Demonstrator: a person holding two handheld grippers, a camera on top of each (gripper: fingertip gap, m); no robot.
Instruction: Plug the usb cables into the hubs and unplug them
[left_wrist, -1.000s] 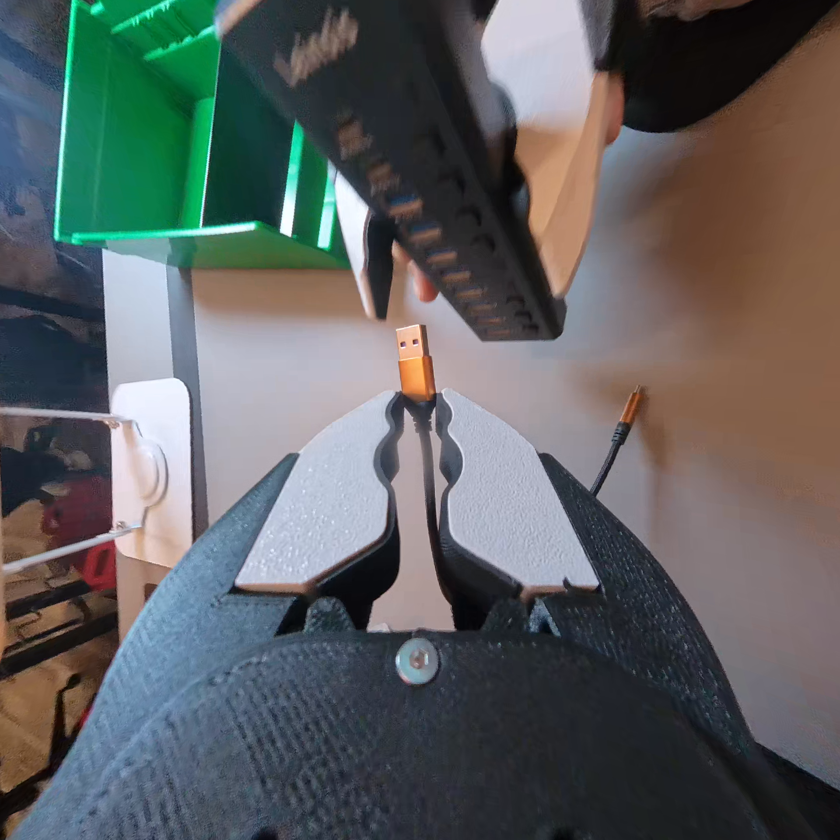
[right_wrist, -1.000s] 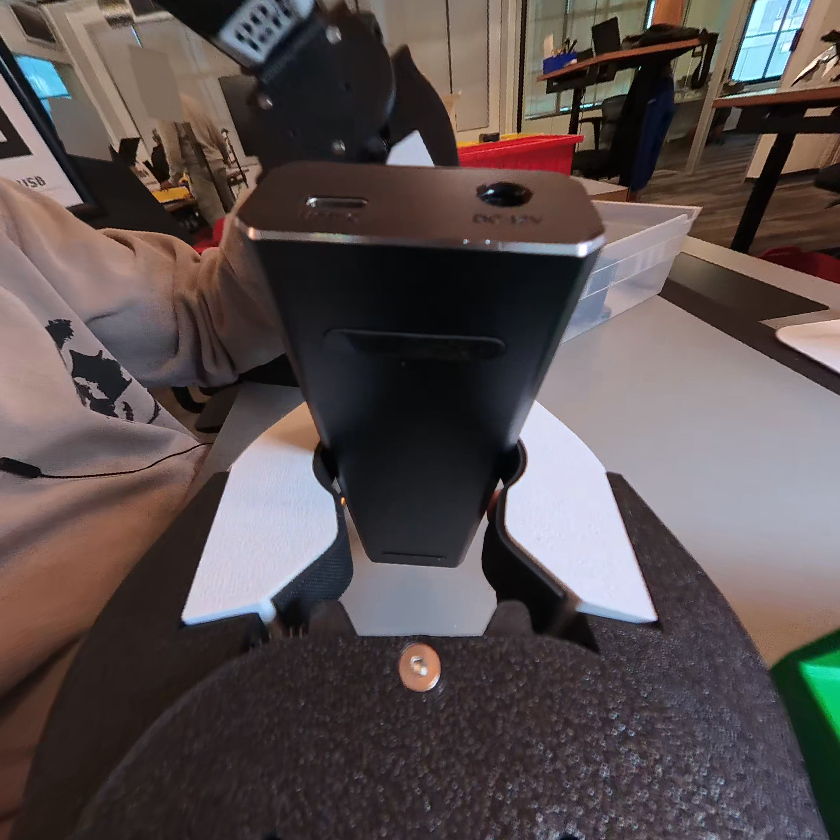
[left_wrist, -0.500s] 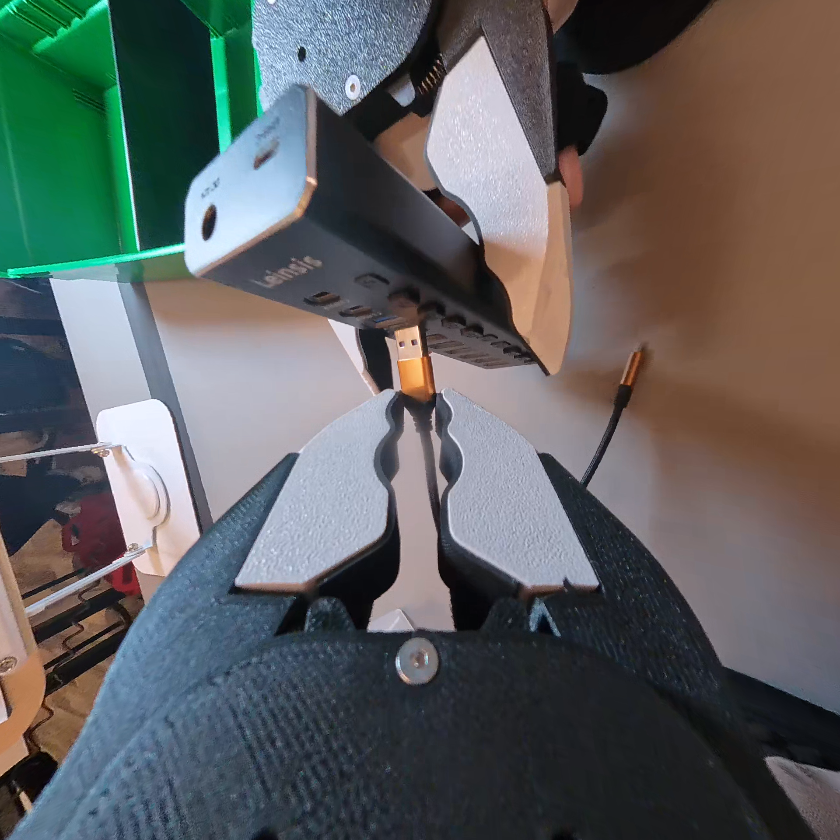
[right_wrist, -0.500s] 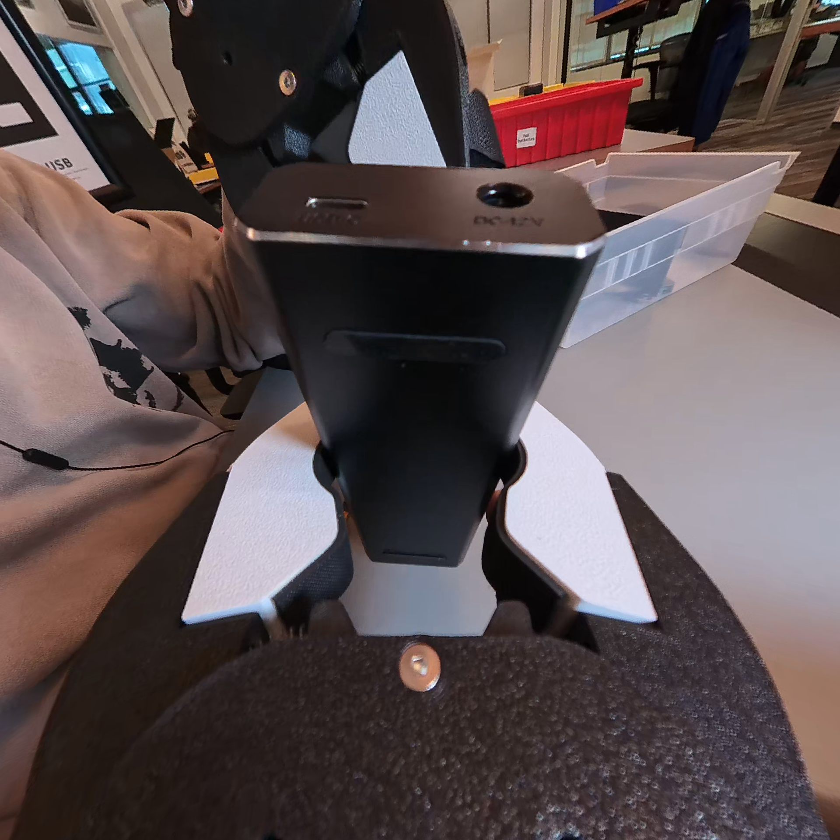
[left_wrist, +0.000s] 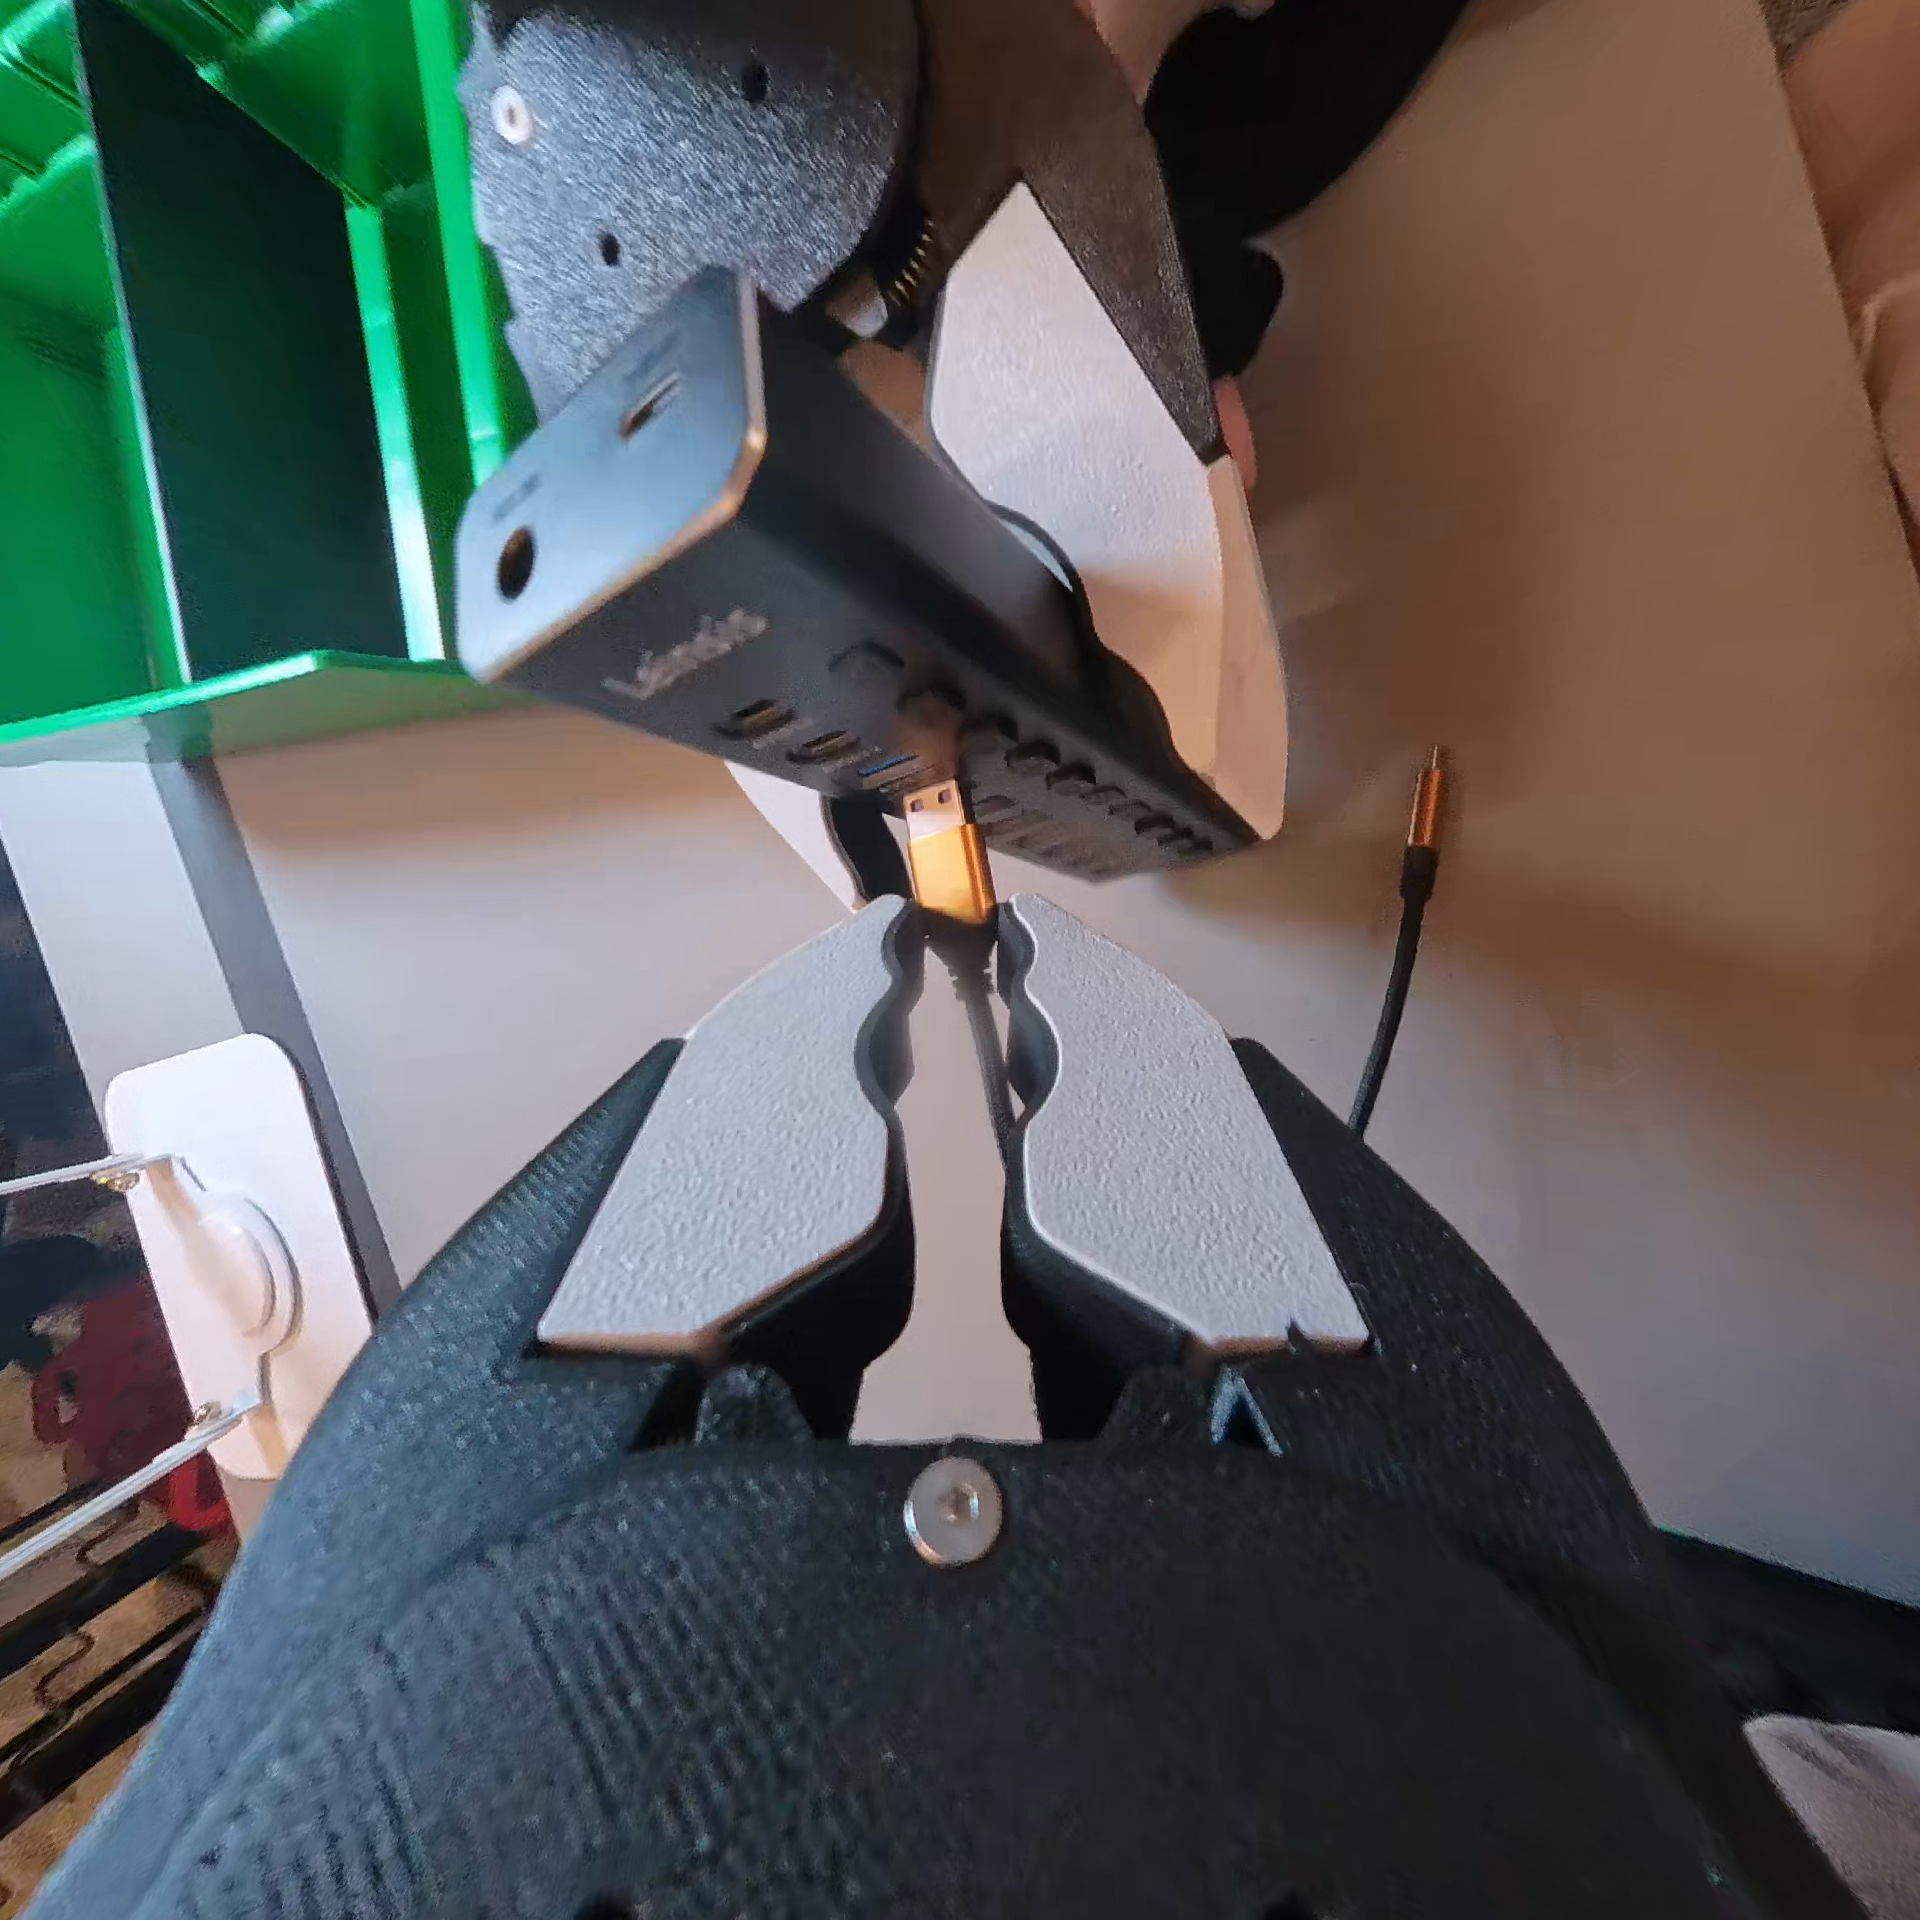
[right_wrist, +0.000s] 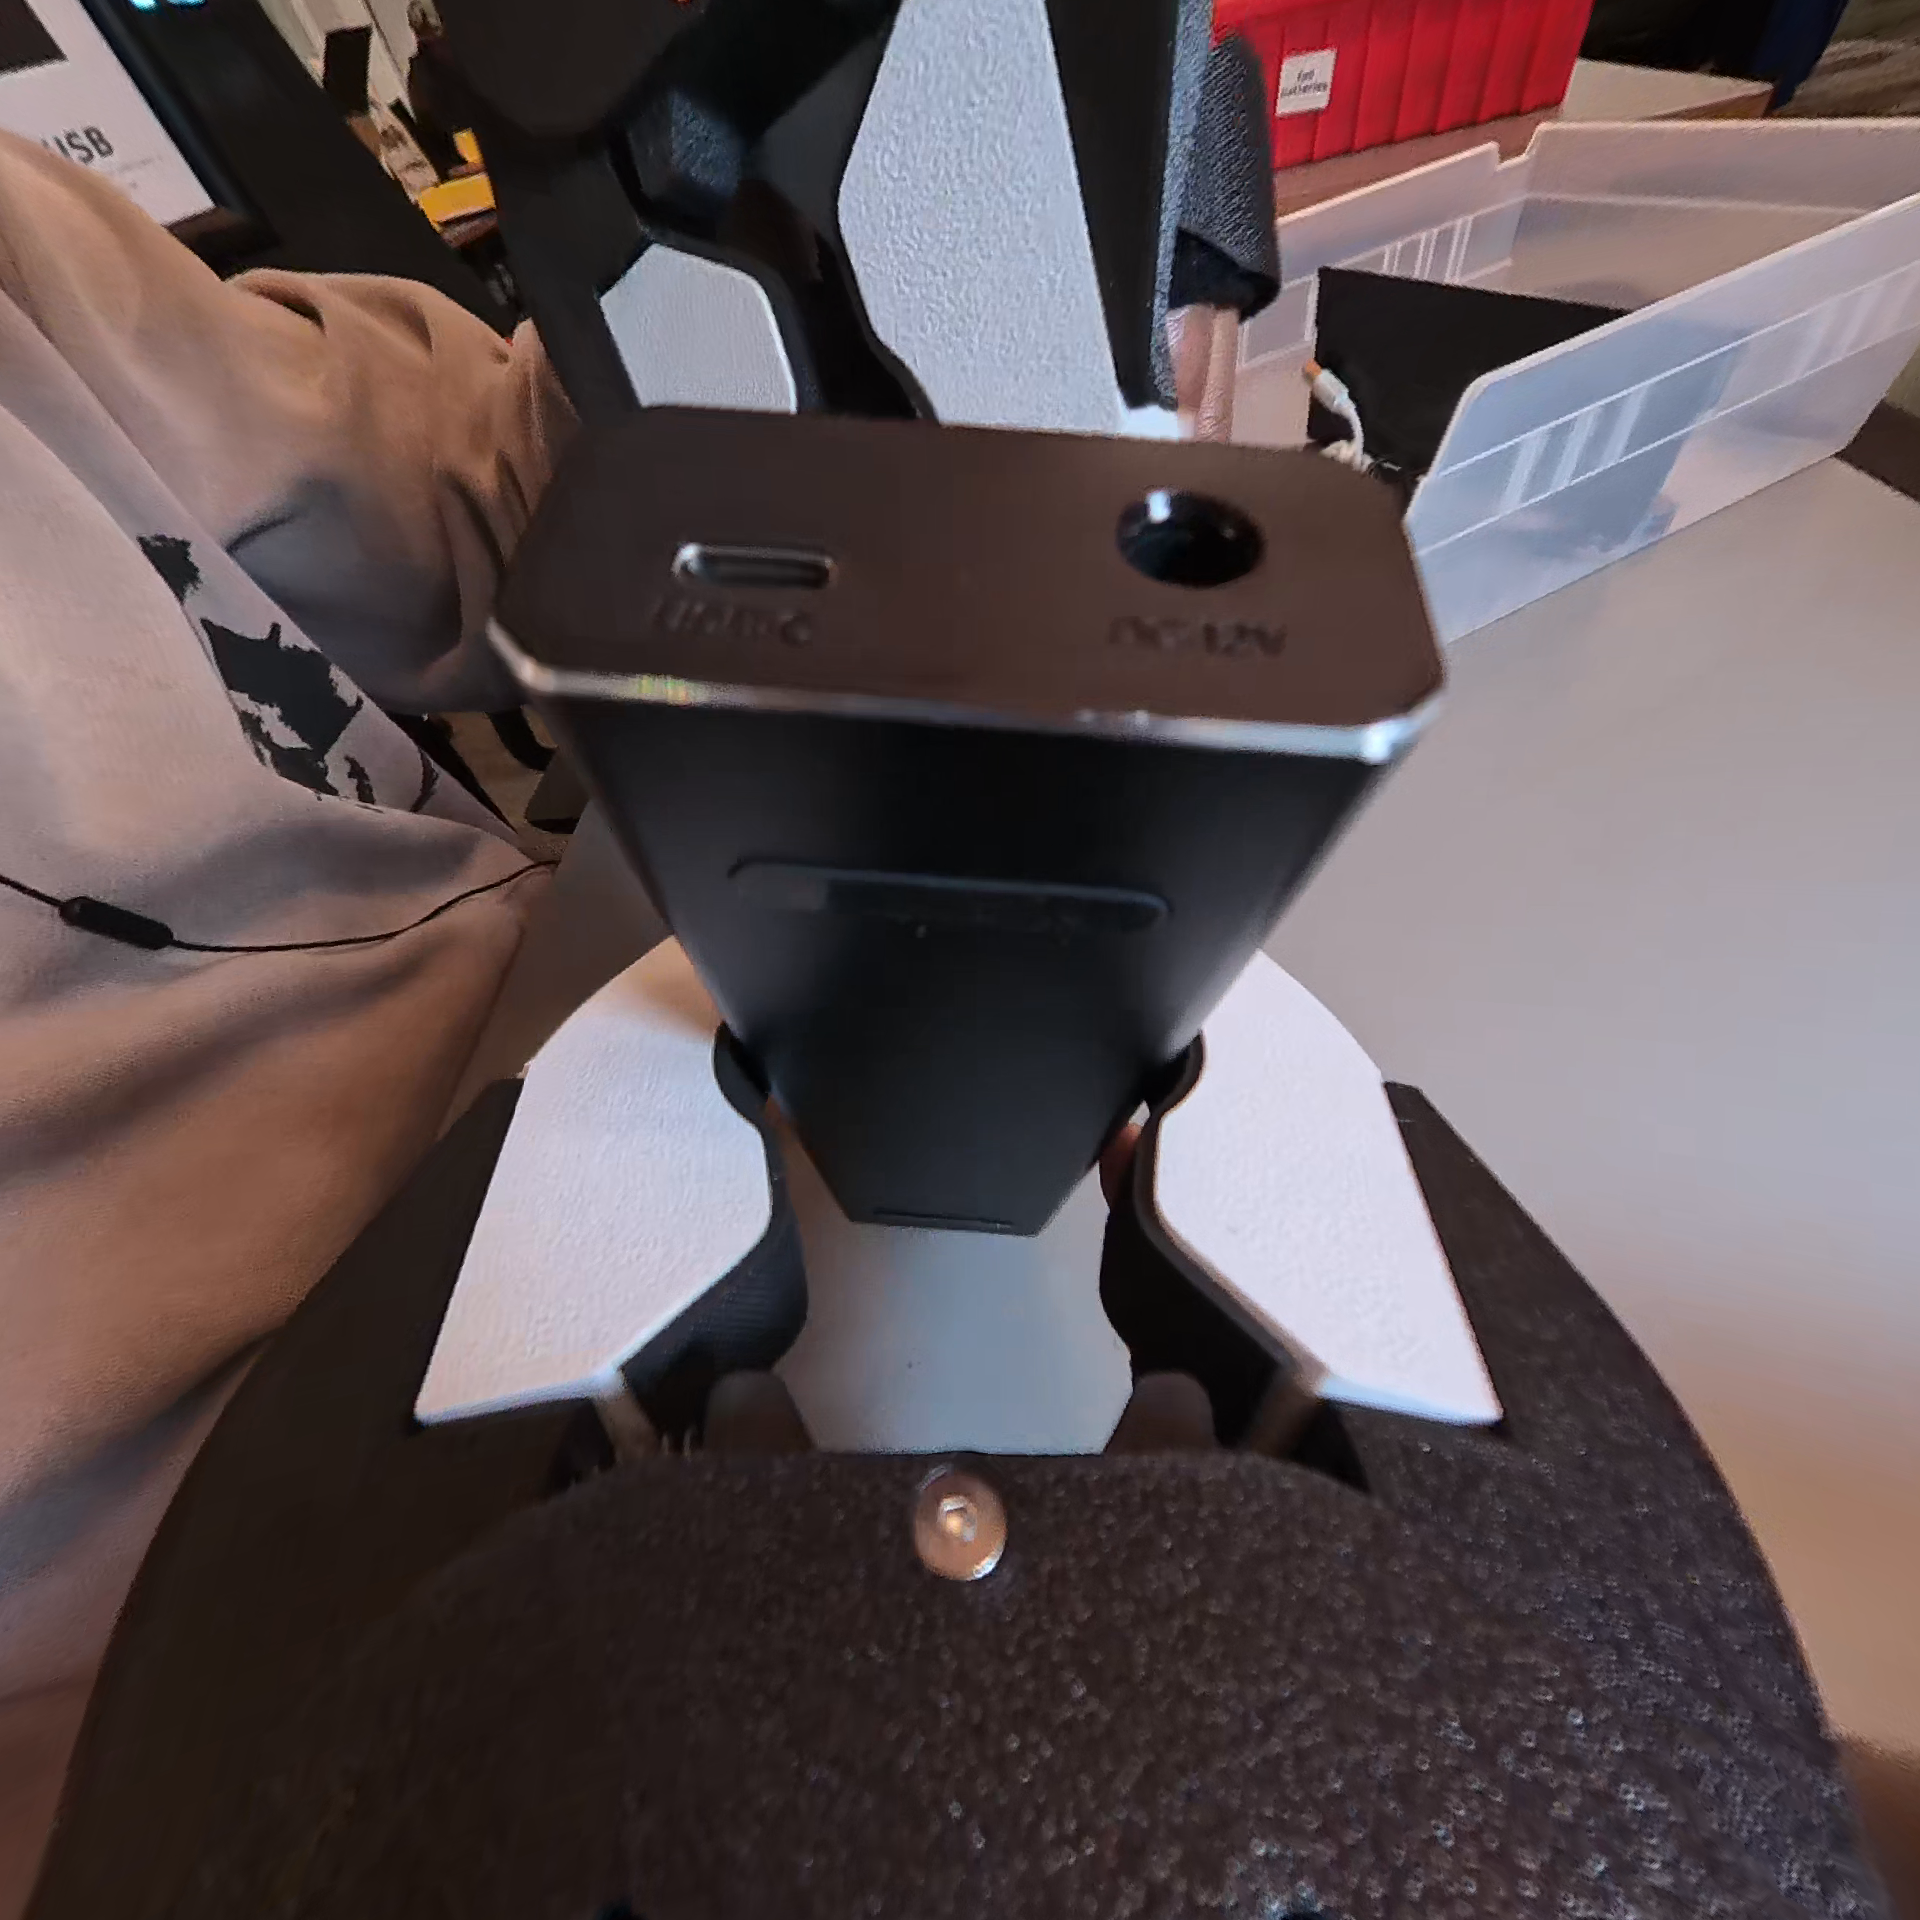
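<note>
USB hub (left_wrist: 831, 665), a long black one, is pinched near its lower end by the right claw (right_wrist: 956, 1132) and held in the air above the pale surface (left_wrist: 1558, 623). The left claw (left_wrist: 951, 920) is pressed together on the orange USB-A plug (left_wrist: 945, 857) of a black cable (left_wrist: 982, 1049); the metal tip of the plug touches the row of ports on the hub. The cable's other orange connector (left_wrist: 1423, 805) lies on the surface, well apart. A green rack (left_wrist: 260, 364) stands behind the hub.
</note>
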